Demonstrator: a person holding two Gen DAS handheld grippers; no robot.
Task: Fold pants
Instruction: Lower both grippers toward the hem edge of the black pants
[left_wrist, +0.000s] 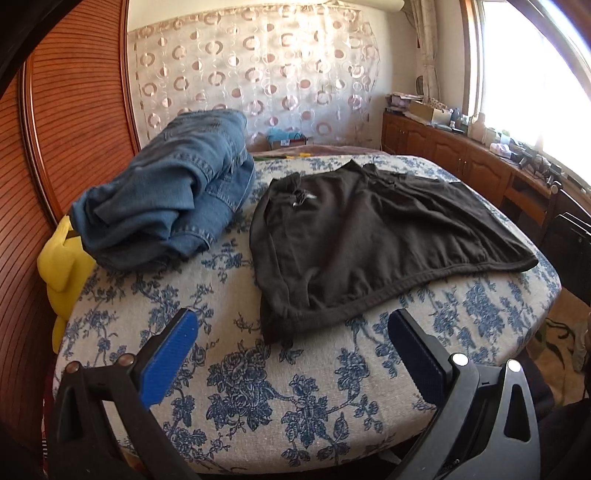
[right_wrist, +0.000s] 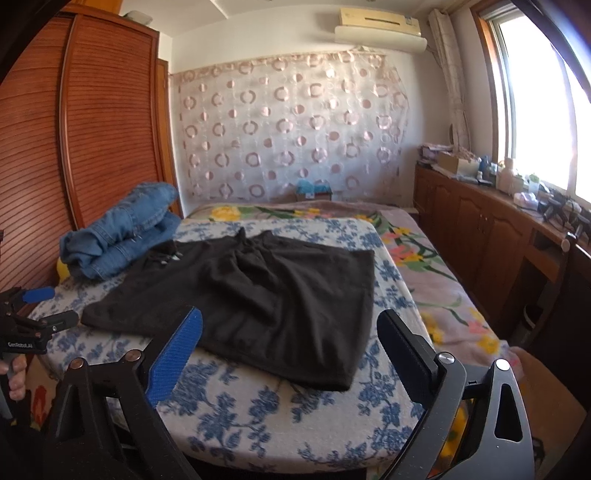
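Left tongs (left_wrist: 291, 354) wide open, nothing held, hovering over the floral tabletop (left_wrist: 258, 387) just short of the black pants (left_wrist: 362, 236). Right tongs (right_wrist: 290, 354) also gape empty above the pants' near edge. Pants lie flat mid-tabletop; folded jeans (left_wrist: 173, 192) beside them, touching.

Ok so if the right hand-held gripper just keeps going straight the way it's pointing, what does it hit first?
Most likely the near edge of the black pants, spread flat on the floral-covered table. The right hand-held gripper is open and empty, angled down toward them; depth is hard to judge.
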